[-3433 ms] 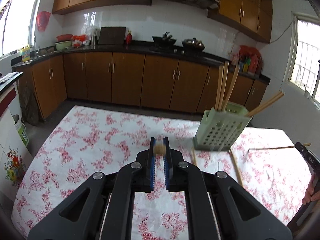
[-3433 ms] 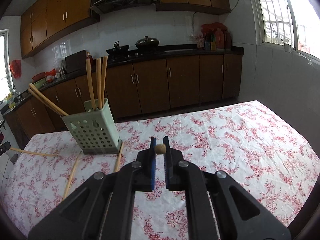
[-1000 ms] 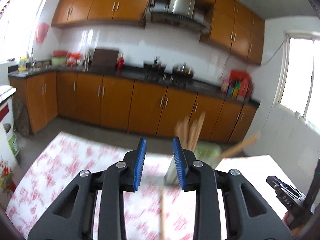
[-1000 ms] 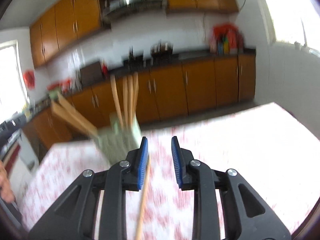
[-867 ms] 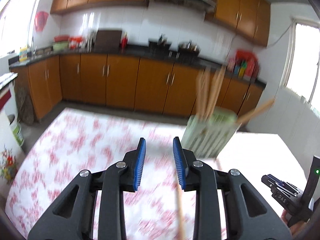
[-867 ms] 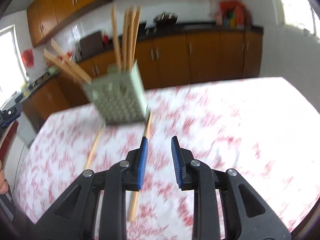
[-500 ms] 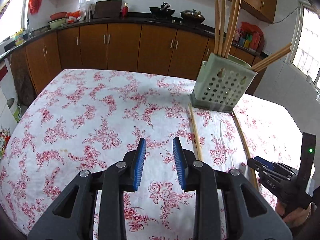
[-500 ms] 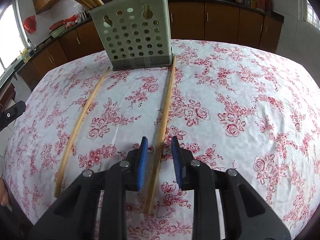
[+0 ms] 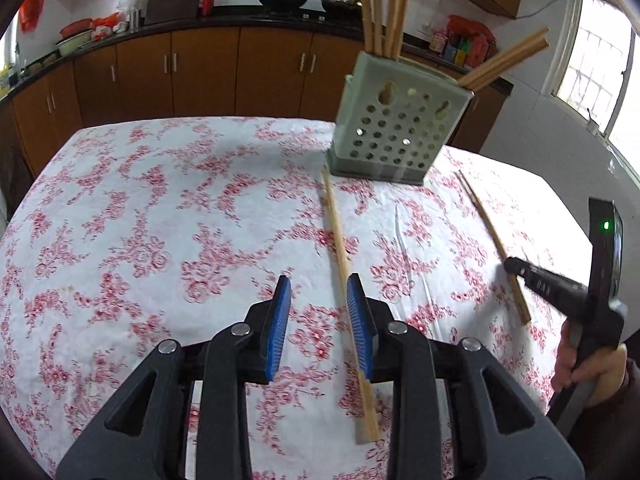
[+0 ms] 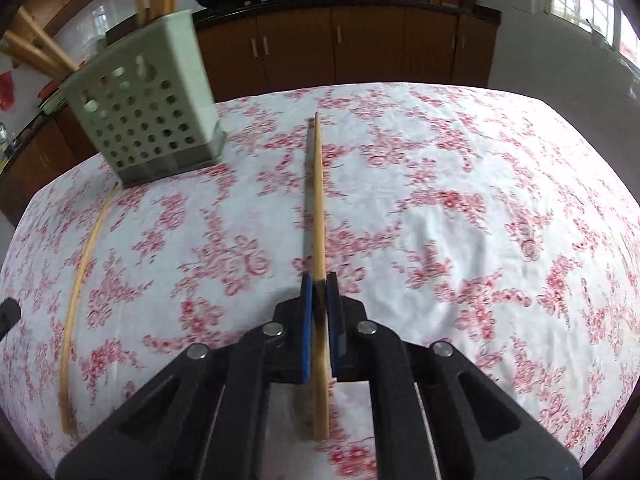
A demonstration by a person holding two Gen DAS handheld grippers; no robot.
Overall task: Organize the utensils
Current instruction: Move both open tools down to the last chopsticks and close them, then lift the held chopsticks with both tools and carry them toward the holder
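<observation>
Left wrist view: black left gripper low over the white tablecloth with red roses, blue-padded jaws apart and just widened a touch. One long bamboo chopstick flat on the cloth, running from the foot of the pale green perforated plastic utensil holder down past the inner face of the right-hand pad; whether touching that pad, cannot tell; not pinched. Bundle of upright chopsticks in the holder, two more leaning out to the right. Further right, a second bamboo chopstick on the cloth, its near part under the tip of the right gripper, held by a hand at the frame edge.

Right wrist view: right gripper just snapped together, blue pads clamped on that second chopstick, stick pointing straight ahead with its shadow close beside it. Green holder off to the upper left, near but clear of the stick. First chopstick lying along the left edge of the cloth. Brown kitchen cabinets behind.
</observation>
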